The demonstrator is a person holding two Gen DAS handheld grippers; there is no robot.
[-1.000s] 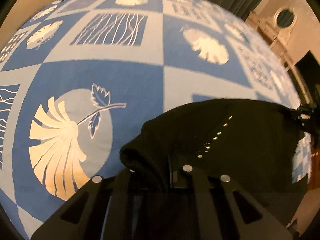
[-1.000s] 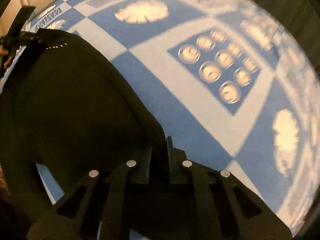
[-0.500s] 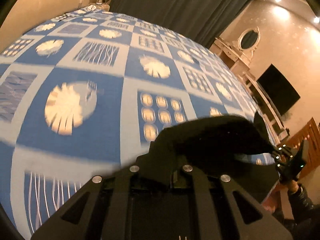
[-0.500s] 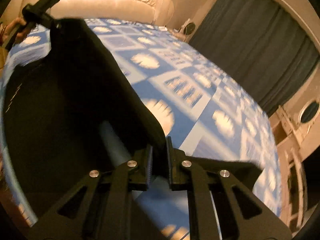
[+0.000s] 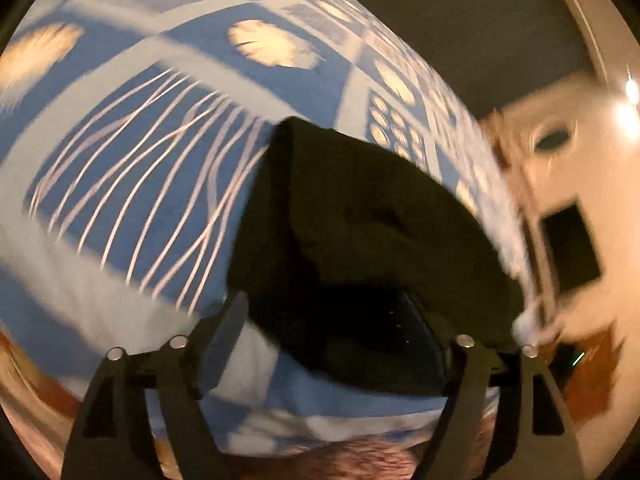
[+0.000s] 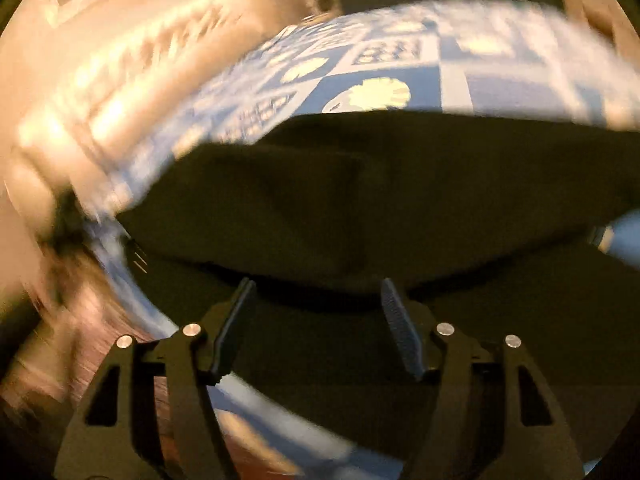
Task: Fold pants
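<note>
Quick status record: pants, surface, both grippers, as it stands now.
pants: black pants lying in a heap on the bedspread, also seen from the right wrist
surface: blue and white patterned bedspread
left gripper: jaws just opened, wide apart, cloth lies between them, not pinched
right gripper: jaws just opened, nothing pinched
image quality: both views motion-blurred
</note>
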